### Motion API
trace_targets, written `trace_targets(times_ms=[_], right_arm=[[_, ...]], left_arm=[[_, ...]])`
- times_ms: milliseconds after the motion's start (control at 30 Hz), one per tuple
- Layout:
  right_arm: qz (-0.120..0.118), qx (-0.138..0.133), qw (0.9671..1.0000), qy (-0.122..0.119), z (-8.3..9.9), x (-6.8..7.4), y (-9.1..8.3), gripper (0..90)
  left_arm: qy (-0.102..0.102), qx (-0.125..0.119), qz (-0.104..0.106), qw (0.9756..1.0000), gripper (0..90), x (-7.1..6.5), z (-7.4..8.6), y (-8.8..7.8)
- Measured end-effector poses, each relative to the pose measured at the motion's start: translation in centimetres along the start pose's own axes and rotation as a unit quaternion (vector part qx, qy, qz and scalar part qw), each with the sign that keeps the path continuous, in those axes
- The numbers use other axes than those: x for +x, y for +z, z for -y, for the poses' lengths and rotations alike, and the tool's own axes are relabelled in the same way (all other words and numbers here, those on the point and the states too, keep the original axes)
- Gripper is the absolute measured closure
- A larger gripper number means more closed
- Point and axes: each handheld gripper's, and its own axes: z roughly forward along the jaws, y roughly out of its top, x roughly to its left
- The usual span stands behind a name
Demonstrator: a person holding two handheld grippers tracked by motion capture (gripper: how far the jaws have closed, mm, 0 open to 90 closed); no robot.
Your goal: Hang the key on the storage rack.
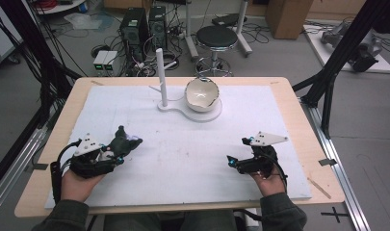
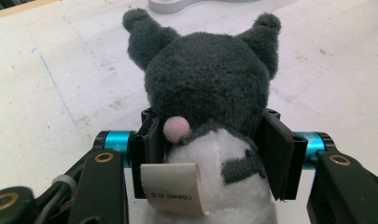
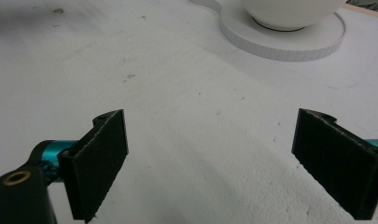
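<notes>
High view: left tool (image 1: 116,153) grips a dark plush (image 1: 123,143) low over the near-left of the white worktop (image 1: 183,144), pads pressed on its sides. Right tool (image 1: 237,155), jaws wide with nothing between them, rests at the near right. A bowl (image 1: 201,95) sits on a stand (image 1: 162,79) at the far middle

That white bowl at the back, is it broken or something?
Its rim looks odd: the white bowl has a jagged, uneven edge, like a cracked eggshell. Whether that is damage or its design, I cannot tell. It sits upright on its white stand.
</notes>
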Motion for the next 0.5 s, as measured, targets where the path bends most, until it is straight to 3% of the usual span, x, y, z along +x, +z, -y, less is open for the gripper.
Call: trace_targets(times_ms=[500], right_arm=[[0.001,-0.005,1.0000,0.005,-0.06,0.03,-0.09,9.7]], left_arm=[[-0.001,-0.011,0.015,0.9998,46.0,-0.19,-0.32,-0.13]])
